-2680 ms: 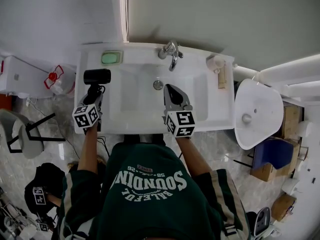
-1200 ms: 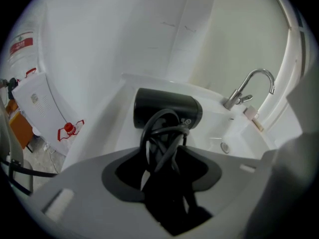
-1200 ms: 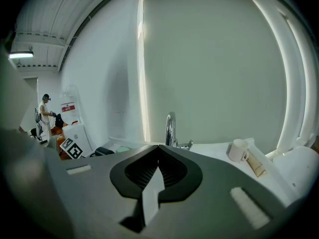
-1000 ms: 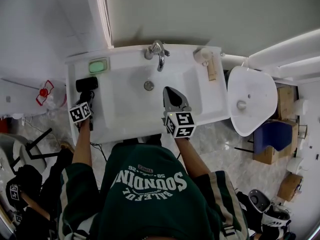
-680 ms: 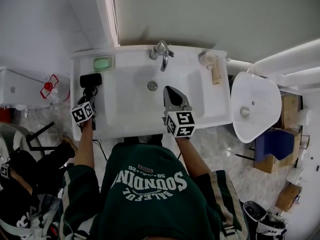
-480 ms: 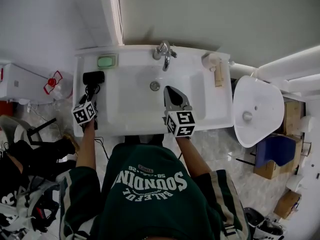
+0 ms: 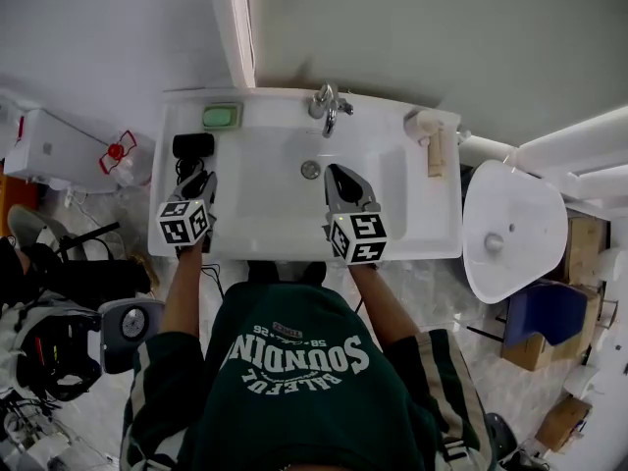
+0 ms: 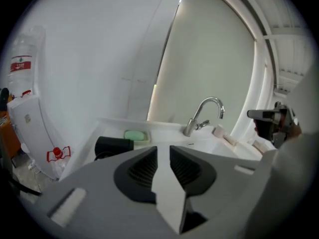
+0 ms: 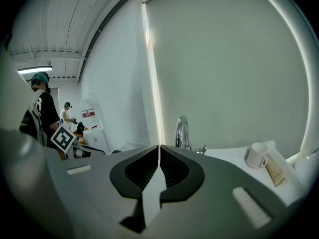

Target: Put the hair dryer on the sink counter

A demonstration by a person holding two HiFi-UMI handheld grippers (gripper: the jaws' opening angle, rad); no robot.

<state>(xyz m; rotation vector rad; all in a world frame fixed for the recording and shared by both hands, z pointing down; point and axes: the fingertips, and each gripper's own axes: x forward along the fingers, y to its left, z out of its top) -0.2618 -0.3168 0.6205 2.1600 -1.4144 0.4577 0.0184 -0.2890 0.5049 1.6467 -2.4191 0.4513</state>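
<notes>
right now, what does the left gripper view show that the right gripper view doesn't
Only the left gripper view plainly shows the black hair dryer lying on the white sink counter, beside a green soap bar. Only the right gripper view shows people standing in the background. Both show the curved chrome faucet and a pale mug.

A curved chrome faucet point(image 7: 327, 106) stands against a pale grey-green wall point(image 7: 412, 27). To its left lies a green soap bar in a white dish point(image 7: 222, 117). To its right, a small white cup point(image 7: 424, 123) sits just beside a beige tube point(image 7: 437, 152) lying flat. Farther right is a separate white oval basin point(image 7: 508, 229), near brown cardboard boxes point(image 7: 574, 241) and a blue container point(image 7: 530, 307). Far left, a red-and-white bottle point(image 7: 118, 155) stands by a white box point(image 7: 59, 150).
</notes>
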